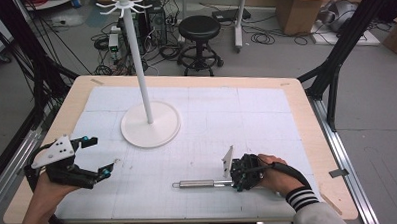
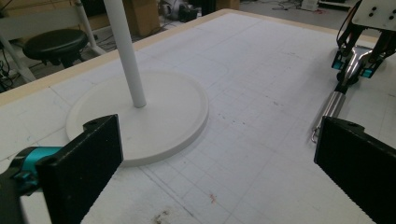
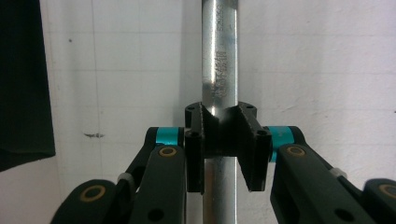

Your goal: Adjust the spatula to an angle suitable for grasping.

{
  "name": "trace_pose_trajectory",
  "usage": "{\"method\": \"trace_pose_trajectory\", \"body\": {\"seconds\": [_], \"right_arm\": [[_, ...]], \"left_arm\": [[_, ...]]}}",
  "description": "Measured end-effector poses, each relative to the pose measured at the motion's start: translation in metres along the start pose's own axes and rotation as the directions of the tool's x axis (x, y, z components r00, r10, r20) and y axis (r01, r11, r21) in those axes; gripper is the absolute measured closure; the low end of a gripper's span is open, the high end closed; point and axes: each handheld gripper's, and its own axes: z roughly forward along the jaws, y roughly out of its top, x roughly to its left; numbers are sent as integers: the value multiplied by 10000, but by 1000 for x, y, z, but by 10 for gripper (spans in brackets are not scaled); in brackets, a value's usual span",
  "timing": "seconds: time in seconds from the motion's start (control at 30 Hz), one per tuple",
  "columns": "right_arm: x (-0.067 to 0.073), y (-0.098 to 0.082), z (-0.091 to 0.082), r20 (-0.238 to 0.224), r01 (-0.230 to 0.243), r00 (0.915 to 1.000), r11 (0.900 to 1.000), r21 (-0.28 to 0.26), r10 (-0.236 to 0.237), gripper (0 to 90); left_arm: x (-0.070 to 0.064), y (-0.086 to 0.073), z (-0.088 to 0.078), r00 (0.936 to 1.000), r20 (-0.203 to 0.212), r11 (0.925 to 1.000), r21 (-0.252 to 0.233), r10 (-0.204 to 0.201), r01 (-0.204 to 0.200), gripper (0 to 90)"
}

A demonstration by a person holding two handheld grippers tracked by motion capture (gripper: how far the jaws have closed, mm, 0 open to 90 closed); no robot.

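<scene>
A shiny metal rod (image 1: 199, 183) with a wire loop at its left end lies flat near the table's front edge. My right gripper (image 1: 232, 183) is at its right end, and a hand holds it low over the mat. In the right gripper view the rod (image 3: 219, 56) runs straight up between the jaws, and both pads press on its sides. My left gripper (image 1: 100, 155) hovers at the table's left side, open wide with nothing between its fingers. In the left gripper view the rod (image 2: 332, 103) and the right gripper (image 2: 357, 65) lie far right.
A white stand with a round base (image 1: 150, 124) and a tall pole (image 1: 140, 69) stands on the gridded mat at the back left. Behind the table are a black stool (image 1: 198, 29), cables and cardboard boxes (image 1: 298, 8). Black frame legs (image 1: 335, 62) flank the table.
</scene>
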Motion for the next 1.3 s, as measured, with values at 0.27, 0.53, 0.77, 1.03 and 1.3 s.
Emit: {"method": "trace_pose_trajectory", "body": {"seconds": [0.27,0.53,0.77,1.03,1.3], "right_arm": [[-4,-6,-17,90,-351,9993,9949,-947,361,750],[-9,-13,-39,203,-486,9983,9673,-2489,553,751],[-11,-17,-56,64,-689,9970,9282,-3657,766,751],[-12,-15,-72,77,-709,9963,8713,-4856,853,750],[-14,-4,-82,149,-559,9967,8078,-5868,798,750]], "left_arm": [[0,0,0,10000,-13,10000,20,-10,10,17],[1,-1,0,10000,-31,10000,19,-16,17,17],[1,-1,1,10000,-12,10000,55,6,-6,17],[1,-1,1,10000,6,10000,52,0,0,17],[1,-1,1,10000,15,10000,37,8,-8,17]]}}
